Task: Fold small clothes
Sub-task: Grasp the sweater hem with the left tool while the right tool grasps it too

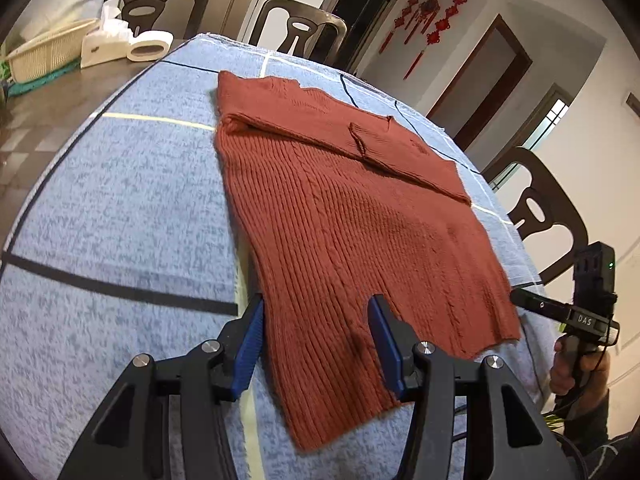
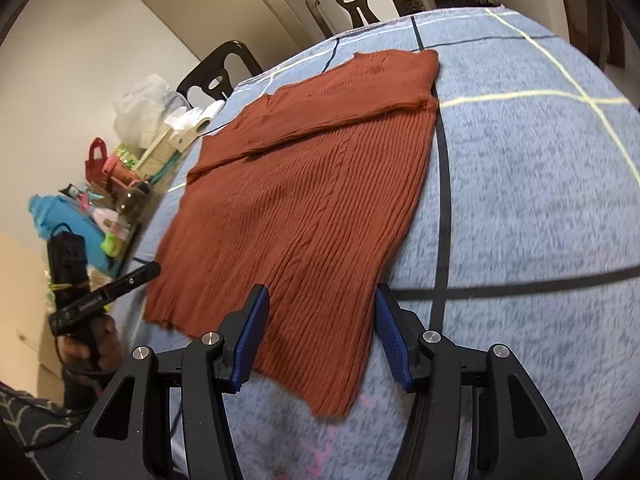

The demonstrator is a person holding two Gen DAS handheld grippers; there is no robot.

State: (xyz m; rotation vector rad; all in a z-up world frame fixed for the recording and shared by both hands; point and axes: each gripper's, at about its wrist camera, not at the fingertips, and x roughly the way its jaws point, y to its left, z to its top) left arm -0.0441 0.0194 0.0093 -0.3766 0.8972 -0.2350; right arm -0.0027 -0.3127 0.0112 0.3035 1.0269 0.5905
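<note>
My rust-red ribbed knit sweater (image 1: 340,216) lies flat on the blue checked tablecloth (image 1: 120,208), sleeves already folded across the chest; folding the body is left. My left tongs (image 1: 316,336) and right tongs (image 2: 320,332) straddle the hem corners, half-wide, gripping nothing. Open cloth either side

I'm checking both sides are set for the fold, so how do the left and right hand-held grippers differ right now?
The left hand-held gripper straddles the sweater's near left corner; the right hand-held gripper straddles its near right corner. The left one's right finger overlaps the knit; both the right one's fingers frame it. Shared: open jaws, blue pads, hem between them, not pinched.
</note>
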